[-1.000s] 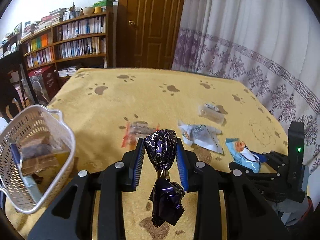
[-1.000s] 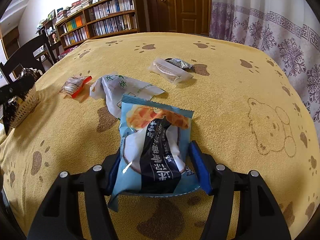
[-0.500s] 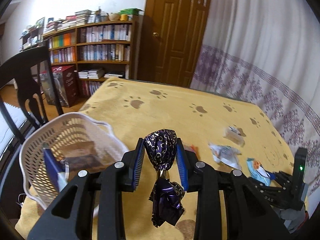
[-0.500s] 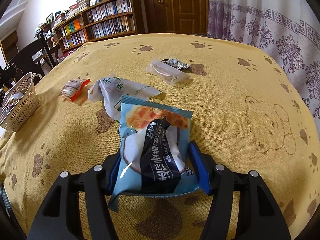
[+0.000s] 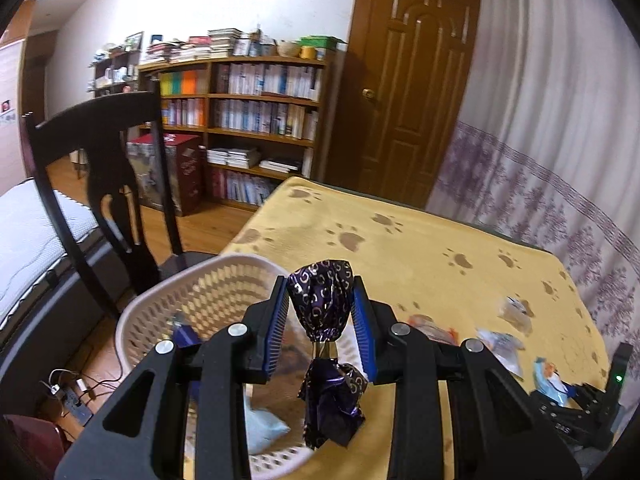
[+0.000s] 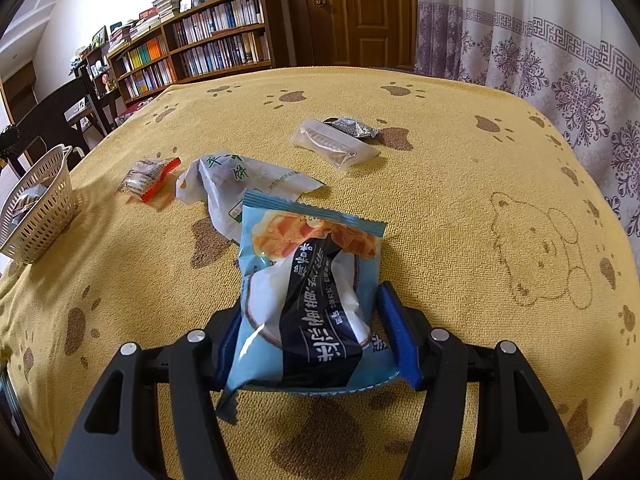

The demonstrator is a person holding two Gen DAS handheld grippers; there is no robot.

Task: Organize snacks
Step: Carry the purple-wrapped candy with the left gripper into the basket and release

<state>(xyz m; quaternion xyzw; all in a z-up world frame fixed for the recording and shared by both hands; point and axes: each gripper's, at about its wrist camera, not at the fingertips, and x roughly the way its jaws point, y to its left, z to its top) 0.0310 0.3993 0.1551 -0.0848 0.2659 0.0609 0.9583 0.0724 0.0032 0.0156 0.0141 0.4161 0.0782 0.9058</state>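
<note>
— Snacks, where are they?
— Left tool (image 5: pixel 320 312) clamps a purple candy (image 5: pixel 322 304) above the basket (image 5: pixel 192 292) at the surface's (image 6: pixel 460 184) left edge. Right tool (image 6: pixel 310 332) pinches a blue packet (image 6: pixel 308 292); bare cloth lies to its right.

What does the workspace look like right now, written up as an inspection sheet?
Surface: table under a yellow paw-print cloth.
Job's things: white basket at the table edge, some packets inside; blue packet; purple candy.
Clutter: white wrapper, red-ended packet, clear packet, small dark packet loose on the cloth.
Grippers: left hand-held gripper shut on the candy over the basket; right hand-held gripper shut on the blue packet.
Cables: power strip with leads on the floor.
Surroundings: chair, bookshelf, door, curtain.
</note>
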